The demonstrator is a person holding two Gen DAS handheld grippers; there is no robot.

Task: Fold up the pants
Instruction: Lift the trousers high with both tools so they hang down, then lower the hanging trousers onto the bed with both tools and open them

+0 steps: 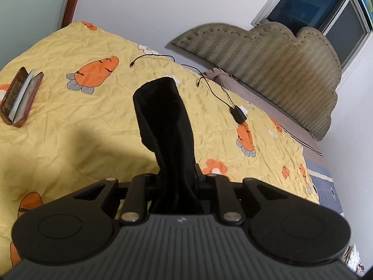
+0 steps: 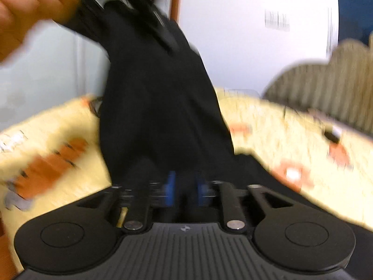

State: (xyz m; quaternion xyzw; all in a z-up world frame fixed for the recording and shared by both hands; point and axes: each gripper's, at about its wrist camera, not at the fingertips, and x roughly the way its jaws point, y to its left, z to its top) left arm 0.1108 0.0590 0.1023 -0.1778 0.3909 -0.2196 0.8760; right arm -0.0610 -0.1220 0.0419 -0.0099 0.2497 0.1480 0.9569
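Black pants (image 1: pixel 163 126) rise from the left claw (image 1: pixel 173 182), which is clenched on the fabric above a yellow carrot-print quilt (image 1: pixel 70 121); a charger cable (image 1: pixel 223 93) lies near the headboard (image 1: pixel 279 70). Through the blurred right wrist camera, the right claw (image 2: pixel 185 186) grips the same pants (image 2: pixel 160 107), with a hand (image 2: pixel 25 7) at upper left.

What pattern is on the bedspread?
Orange carrots on yellow bedspread, clearest in the left wrist view.

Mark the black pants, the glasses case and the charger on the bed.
black pants (image 1: pixel 163 116), left wrist view, middle of the hanging fabric.
glasses case (image 1: pixel 19 98), left wrist view, open interior.
charger (image 1: pixel 238 114), left wrist view, black plug body.
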